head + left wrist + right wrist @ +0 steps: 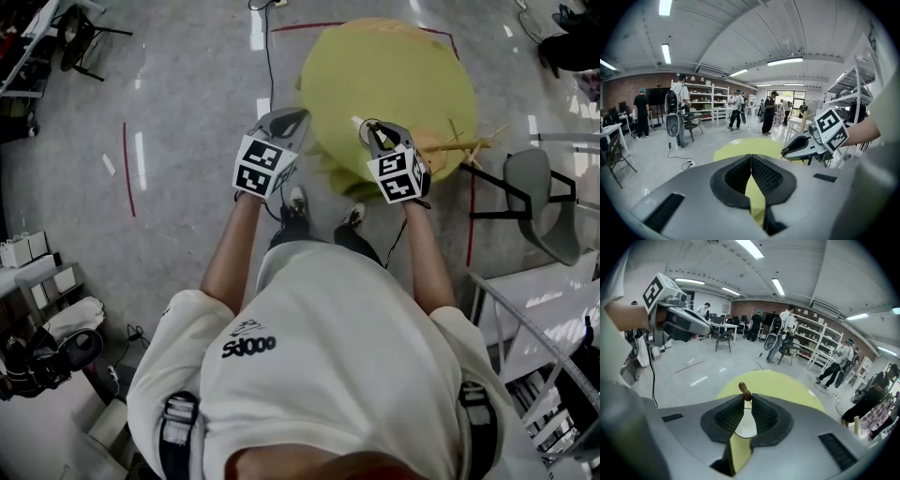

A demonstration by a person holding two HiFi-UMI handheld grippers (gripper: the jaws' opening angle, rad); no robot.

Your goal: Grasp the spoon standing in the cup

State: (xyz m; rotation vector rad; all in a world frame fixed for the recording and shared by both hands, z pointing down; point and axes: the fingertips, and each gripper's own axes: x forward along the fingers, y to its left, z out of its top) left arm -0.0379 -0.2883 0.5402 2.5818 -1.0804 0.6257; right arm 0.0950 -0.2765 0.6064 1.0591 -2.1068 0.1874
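Spoon [744,391] with a brown knobbed handle sits clamped in the right tongs [746,398], its tip poking up past the pads. The white cup [746,426] shows directly beneath, above a round yellow-green surface [403,66]. The left tongs [751,161] are pressed together on nothing, held alongside the right ones.

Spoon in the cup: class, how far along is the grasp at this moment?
Done: the right gripper is at the spoon. In hand: its fingers are closed on the spoon's brown handle, over the white cup. Left: nothing of the grasp; the left gripper is shut and empty.
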